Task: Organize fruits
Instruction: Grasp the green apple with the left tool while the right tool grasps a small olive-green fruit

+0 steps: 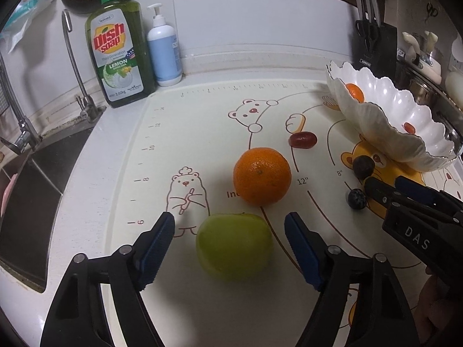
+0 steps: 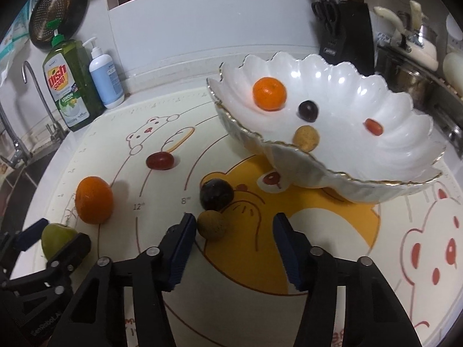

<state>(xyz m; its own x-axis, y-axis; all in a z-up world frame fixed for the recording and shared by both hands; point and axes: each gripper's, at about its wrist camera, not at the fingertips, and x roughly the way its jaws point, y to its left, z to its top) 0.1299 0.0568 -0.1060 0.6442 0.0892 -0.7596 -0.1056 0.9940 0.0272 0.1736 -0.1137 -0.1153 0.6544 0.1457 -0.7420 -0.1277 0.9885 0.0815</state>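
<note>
My left gripper (image 1: 230, 227) is open around a green apple (image 1: 233, 245) on the mat, not touching it. An orange (image 1: 262, 175) lies just beyond, then a red grape (image 1: 302, 139). My right gripper (image 2: 234, 228) is open; a small brown fruit (image 2: 212, 225) lies by its left fingertip, with a dark plum (image 2: 216, 194) behind it. A blueberry (image 1: 356, 199) sits by the right gripper's tip in the left wrist view. The white scalloped bowl (image 2: 390, 133) holds an orange (image 2: 269, 93), a dark grape (image 2: 308, 111), a tan fruit (image 2: 306, 138) and a red grape (image 2: 374, 127).
A dish soap bottle (image 1: 120, 57) and a blue pump bottle (image 1: 163, 52) stand at the back left. A sink (image 1: 26, 202) and tap (image 1: 78, 66) are on the left. A knife block (image 1: 374, 43) and pots (image 2: 416, 84) are at the back right.
</note>
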